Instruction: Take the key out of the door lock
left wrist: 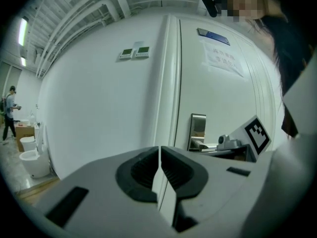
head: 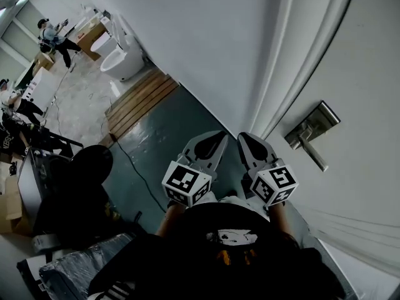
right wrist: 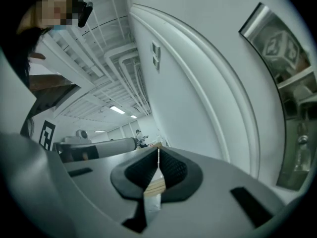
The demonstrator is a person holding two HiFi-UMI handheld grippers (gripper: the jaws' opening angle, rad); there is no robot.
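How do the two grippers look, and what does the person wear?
The left gripper and right gripper have light grey, tapered bodies. Their fingers carry black ribbed pads. Each bears a white cube with black square markers. The person wears a dark top.

The handle [head: 310, 135] is on the door [head: 365, 61], right of the right gripper [head: 245, 139]; the left gripper [head: 220, 136] is just beside that gripper.

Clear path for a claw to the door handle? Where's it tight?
Free: bare door face between right claw and handle, nothing between. Crowded: lower left, dark clutter and cable on the floor.
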